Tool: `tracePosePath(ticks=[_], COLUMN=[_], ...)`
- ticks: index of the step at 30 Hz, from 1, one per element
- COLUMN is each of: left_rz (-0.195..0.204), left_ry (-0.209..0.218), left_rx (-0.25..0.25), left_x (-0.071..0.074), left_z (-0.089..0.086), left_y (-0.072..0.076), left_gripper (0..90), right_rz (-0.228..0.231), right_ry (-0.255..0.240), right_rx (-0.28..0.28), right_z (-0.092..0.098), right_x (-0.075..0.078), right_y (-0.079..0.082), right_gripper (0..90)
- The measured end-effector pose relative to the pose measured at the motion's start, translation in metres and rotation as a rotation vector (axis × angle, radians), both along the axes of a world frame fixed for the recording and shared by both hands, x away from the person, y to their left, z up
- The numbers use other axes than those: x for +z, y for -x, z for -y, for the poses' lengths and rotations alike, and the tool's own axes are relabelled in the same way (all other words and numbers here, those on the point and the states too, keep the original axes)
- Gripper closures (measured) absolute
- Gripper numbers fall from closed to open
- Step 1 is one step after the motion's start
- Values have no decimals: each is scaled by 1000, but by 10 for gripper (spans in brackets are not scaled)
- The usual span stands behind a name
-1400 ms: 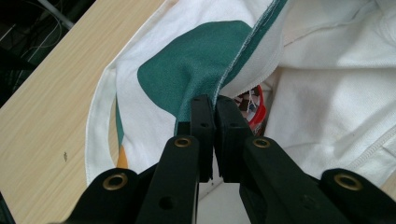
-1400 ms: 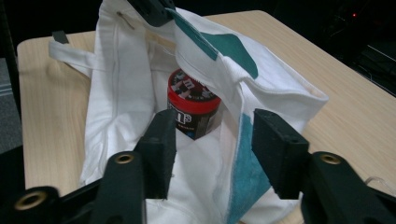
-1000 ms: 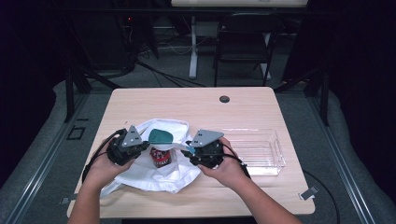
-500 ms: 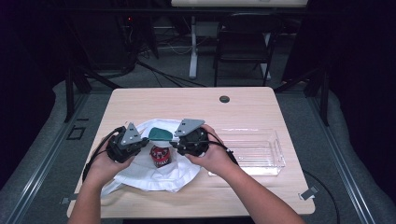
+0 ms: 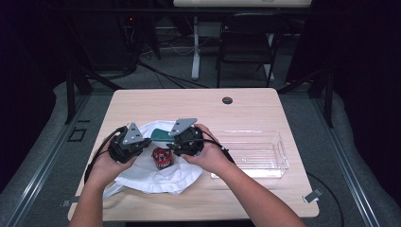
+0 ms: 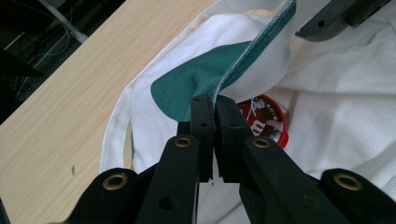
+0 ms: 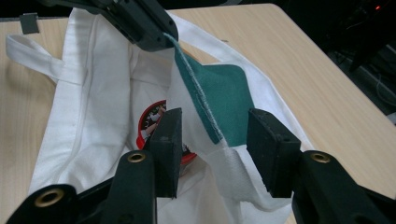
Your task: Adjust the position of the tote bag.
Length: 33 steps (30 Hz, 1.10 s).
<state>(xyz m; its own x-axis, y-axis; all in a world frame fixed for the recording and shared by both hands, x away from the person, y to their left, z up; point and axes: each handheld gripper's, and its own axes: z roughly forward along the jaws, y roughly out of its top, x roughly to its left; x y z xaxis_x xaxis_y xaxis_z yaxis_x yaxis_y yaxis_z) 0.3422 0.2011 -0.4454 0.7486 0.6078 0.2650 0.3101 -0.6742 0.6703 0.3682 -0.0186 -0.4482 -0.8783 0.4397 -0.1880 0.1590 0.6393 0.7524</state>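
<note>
A pale wooden worktop (image 5: 142,104) carries a white cloth bag (image 5: 156,177) near its six o'clock edge, a clear plastic tray (image 5: 257,153) toward four o'clock, and a dark round grommet (image 5: 227,100) at twelve.

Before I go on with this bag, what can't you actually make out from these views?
- Red container: left gripper view, the lifted bag rim and the jaws cover most of it; its print is too small to read.
- Red container, high view: whether it sits inside or on the white bag is unclear.
- Clear tray: high view, any contents too faint to tell.
- Right gripper: whether its pads touch the rim is unclear.
</note>
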Motion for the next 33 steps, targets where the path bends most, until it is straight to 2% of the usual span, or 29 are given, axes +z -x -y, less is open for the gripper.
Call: tracePosePath(ticks=[9,17,23,28,33], left_rz=[7,12,10,5,9], left_ry=[3,9,21,31,37], left_rx=[3,8,12,13,31], left_x=[0,0,0,0,0], left_z=[0,0,0,-1,-2], left_y=[-3,-5,-5,-5,-4], left_gripper=[873,873,871,866,848], right_rz=[-20,-26,-34,-23,-18], right_ry=[18,15,29,53,51], right_rx=[-1,0,6,6,-1], right_z=[0,0,0,0,-2], right_x=[-2,-3,-3,-1,0], right_y=[-4,-5,-4,-2,-1], right_gripper=[662,724,838,853,857])
